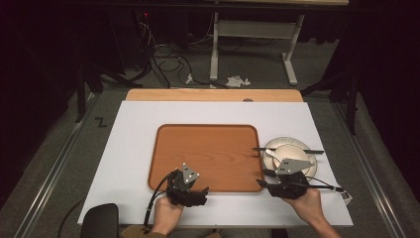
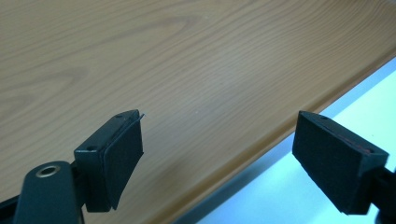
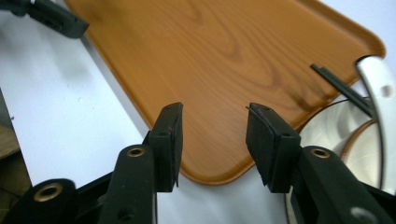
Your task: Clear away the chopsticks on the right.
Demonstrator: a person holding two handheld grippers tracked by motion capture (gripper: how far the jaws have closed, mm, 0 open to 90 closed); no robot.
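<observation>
the wooden tray (image 1: 208,156) is the landmark here, lying bare in the middle of the white board (image 1: 133,129). the left gripper (image 2: 219,154) hovers at the tray's near edge, jaws spread wide with nothing between them. the right gripper (image 3: 212,140) sits at the tray's near right corner, jaws parted a moderate way and likewise empty, the corner rim lying just ahead of the gap. just right of the tray a plate (image 1: 277,145) holds a bowl (image 1: 293,152), with a white spoon (image 1: 272,154) and black chopsticks (image 1: 289,149) laid across. the risk, as i judge it, is on the right: a sideways swing while closing on the rim could knock the chopsticks or spoon off the dishes, and a shallow bite on the thin lip could slip and tilt the tray.
</observation>
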